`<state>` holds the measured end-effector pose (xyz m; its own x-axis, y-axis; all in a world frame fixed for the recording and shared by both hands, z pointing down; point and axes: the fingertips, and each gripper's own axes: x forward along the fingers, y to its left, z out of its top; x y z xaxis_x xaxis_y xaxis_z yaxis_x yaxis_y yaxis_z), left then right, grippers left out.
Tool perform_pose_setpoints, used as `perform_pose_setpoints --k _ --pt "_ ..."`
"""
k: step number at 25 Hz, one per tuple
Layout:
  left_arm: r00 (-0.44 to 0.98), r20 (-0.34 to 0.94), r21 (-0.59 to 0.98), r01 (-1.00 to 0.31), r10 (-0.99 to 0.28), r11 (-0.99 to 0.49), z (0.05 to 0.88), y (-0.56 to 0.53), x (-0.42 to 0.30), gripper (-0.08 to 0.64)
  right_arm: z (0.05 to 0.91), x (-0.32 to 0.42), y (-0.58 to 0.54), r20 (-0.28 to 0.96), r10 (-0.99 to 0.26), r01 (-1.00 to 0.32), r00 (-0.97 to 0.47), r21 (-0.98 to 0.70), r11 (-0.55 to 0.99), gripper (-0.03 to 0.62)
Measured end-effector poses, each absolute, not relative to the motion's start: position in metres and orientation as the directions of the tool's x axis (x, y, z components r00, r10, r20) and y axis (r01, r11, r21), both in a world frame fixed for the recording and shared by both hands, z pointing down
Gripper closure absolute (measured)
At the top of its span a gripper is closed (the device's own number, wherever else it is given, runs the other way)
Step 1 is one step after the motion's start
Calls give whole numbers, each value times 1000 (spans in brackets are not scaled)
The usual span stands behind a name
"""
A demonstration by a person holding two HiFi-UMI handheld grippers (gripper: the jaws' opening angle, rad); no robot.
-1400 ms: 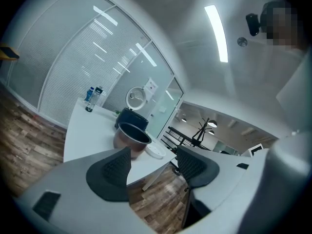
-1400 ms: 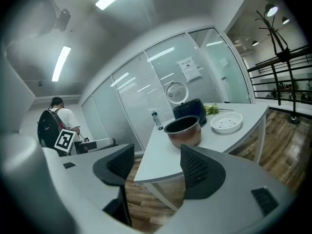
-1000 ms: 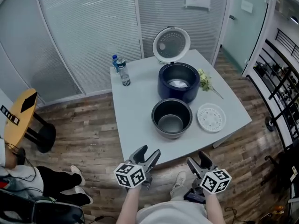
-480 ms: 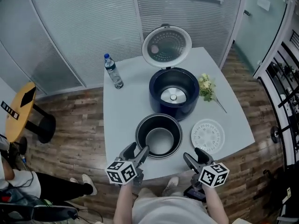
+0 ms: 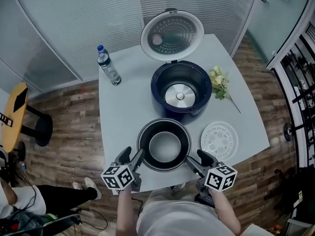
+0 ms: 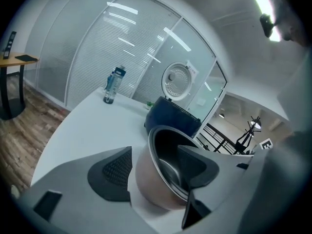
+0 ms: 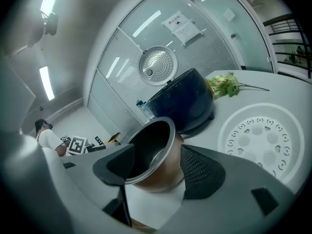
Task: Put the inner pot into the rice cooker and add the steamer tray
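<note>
On table (image 5: pixel 123 113), inner pot (image 5: pixel 164 147) mouth-up; left claw (image 5: pixel 133 154) and right claw (image 5: pixel 194 158) apart, seemingly astride rim.

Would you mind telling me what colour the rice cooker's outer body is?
Dark navy blue; the rice cooker shows it best in the head view.

Blind-lined glass walls (image 5: pixel 64 23) enclose a wood-plank floor (image 5: pixel 69 127), a white table (image 5: pixel 118 109) and a yellow side table (image 5: pixel 12 114)
</note>
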<state>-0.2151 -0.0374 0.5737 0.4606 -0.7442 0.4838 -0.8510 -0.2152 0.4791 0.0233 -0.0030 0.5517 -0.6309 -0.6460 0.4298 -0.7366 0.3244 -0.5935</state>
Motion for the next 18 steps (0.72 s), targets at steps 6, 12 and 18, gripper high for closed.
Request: perform_pose_setpoints --k 6,12,18 --pt "514 498 524 -820 -699 -230 589 -51 -211 276 563 8 -19 463 -630 -743 -623 -601 293 299" --pt "556 499 542 -799 -665 -261 594 -56 -210 278 572 0 -24 497 -620 -759 -607 -594 267 299" --pt "579 491 561 -782 -651 -273 594 -58 -213 281 575 2 -27 515 -632 -778 -580 -580 242 301"
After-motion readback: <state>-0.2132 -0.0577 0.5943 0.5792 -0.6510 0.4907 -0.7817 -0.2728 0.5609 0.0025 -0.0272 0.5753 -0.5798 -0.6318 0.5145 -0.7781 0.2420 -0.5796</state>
